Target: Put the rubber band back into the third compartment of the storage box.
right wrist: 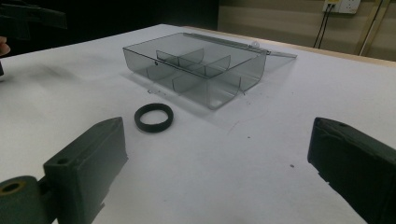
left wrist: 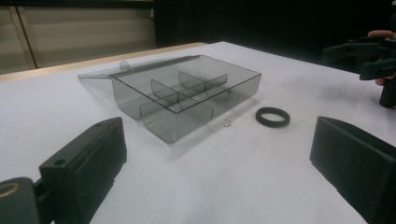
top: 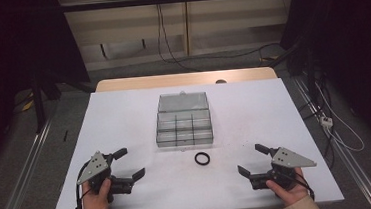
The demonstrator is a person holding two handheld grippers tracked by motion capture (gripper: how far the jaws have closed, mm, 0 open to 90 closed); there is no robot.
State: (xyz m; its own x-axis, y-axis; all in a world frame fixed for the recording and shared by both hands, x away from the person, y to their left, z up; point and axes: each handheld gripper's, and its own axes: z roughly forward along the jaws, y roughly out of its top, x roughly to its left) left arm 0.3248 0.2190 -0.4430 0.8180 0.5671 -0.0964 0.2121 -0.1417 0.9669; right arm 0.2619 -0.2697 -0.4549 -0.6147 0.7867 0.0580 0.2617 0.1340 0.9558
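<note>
Left claw [top: 129, 164] down at the near-left of the white bench [top: 124, 114], jaws spread wide, nothing between them. Middle of the bench: smoky clear organizer box [top: 184, 127], lid flipped open toward the far edge, dividers splitting it into compartments, long side running left-right. Just in front of it, slightly right of center – small black ring [top: 202, 158] lying flat, hole facing up, not touching the box. Nothing blocking the way from either side. Right claw [top: 252, 158] at the near-right, jaws wide apart too, empty, aimed inward at the ring. Cables on the floor beyond the bench.
</note>
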